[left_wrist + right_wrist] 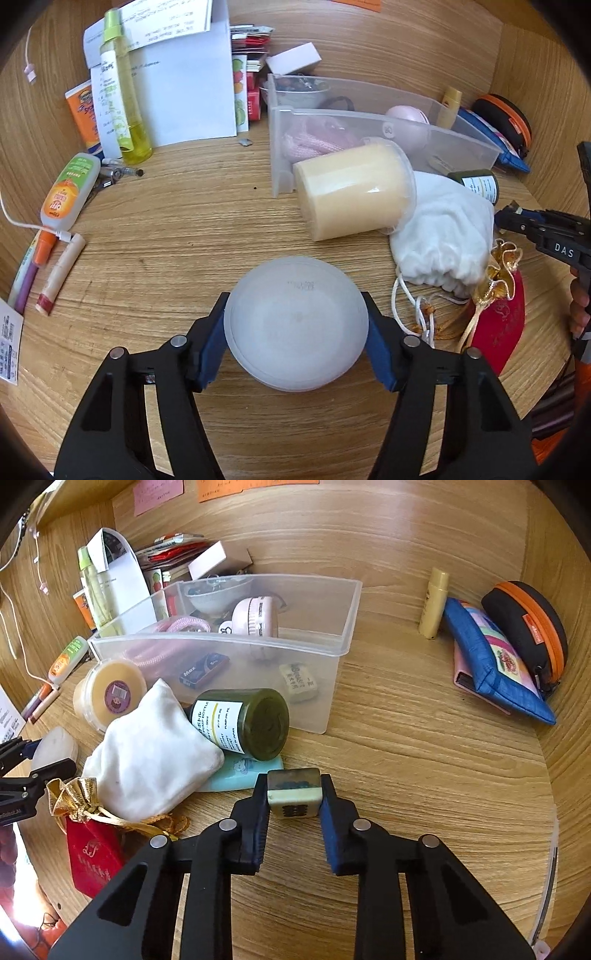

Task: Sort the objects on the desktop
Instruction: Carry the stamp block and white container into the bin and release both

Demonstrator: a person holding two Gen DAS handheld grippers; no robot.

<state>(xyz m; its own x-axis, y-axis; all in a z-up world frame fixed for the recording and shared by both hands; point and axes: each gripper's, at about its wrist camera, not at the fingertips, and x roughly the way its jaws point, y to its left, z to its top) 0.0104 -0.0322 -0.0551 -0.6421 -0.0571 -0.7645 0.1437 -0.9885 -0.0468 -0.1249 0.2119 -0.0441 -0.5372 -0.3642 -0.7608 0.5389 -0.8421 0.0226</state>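
Wood-grain table (184,221) and matching wooden back wall frame a cluttered sorting scene. Far left lie an orange-labelled white squeeze bottle (70,192) and a tall yellow-green spray bottle (122,96), standing before white papers. Left claw (295,325): closed on a round frosted-white plastic lid (295,325), pads pressing its left and right edges, held low over the table. Ahead and to the right of it lies a cream-filled clear plastic tub (354,192) on its side, leaning against the clear rectangular plastic bin (332,657). Beside the tub sit a white drawstring cloth pouch (147,753), a red-and-gold gift pouch (92,849) and a dark green labelled bottle (243,731) on its side. Right claw (293,797): gripping a small cream-and-grey square block (293,794). The bin's open top lies ahead and slightly left of this claw, nearer to it than to the left one; a forward lift over the near wall would likely place the block. Far right: a blue fabric pouch (495,672) and an orange-zipped black case (528,627).
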